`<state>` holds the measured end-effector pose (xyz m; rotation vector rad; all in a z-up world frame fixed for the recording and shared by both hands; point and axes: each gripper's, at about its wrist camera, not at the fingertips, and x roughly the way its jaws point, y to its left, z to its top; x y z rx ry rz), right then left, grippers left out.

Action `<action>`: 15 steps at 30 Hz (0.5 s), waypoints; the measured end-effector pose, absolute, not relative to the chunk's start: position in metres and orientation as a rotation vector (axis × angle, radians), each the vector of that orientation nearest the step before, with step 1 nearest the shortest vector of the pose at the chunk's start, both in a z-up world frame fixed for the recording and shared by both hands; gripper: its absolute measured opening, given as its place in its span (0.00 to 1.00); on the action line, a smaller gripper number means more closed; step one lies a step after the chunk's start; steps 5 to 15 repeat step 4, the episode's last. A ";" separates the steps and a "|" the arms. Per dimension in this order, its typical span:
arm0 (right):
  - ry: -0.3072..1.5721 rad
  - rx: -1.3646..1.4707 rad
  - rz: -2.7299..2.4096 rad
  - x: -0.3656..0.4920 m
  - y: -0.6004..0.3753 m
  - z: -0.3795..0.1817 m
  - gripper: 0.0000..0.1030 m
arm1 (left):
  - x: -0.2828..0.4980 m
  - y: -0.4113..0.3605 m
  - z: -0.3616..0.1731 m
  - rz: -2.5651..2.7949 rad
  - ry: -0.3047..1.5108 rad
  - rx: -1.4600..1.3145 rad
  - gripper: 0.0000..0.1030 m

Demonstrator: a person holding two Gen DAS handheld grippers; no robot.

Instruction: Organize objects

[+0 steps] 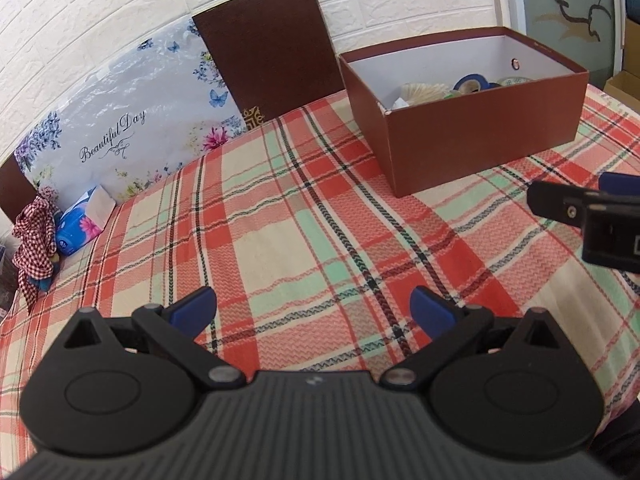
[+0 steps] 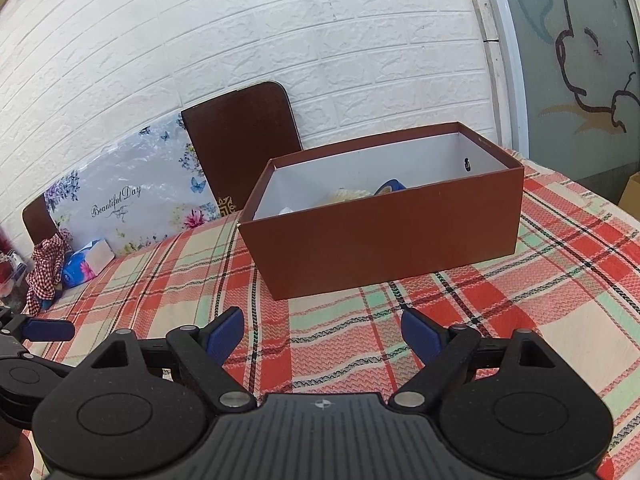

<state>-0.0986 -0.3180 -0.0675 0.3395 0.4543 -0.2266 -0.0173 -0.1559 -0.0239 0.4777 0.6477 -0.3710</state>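
Observation:
An open brown cardboard box (image 1: pixel 484 136) with a white inside stands on the plaid tablecloth (image 1: pixel 280 220), far right in the left wrist view and centre in the right wrist view (image 2: pixel 384 236). Inside lie a blue tape roll (image 1: pixel 472 80), a cream fluffy item (image 1: pixel 424 92) and other small things, partly hidden by the wall. My left gripper (image 1: pixel 314 308) is open and empty above the cloth. My right gripper (image 2: pixel 322 332) is open and empty in front of the box; it also shows at the right edge of the left wrist view (image 1: pixel 592 216).
The brown box lid (image 1: pixel 268 52) and a floral "Beautiful Day" package (image 1: pixel 120 128) lean on the white brick wall. A blue tissue pack (image 1: pixel 82 224) and a red checked cloth (image 1: pixel 34 240) lie at the far left edge.

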 end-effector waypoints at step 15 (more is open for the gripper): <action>0.456 0.335 -0.229 -0.098 -0.316 -0.068 0.84 | -0.021 -0.157 -0.022 -0.392 0.625 0.475 1.00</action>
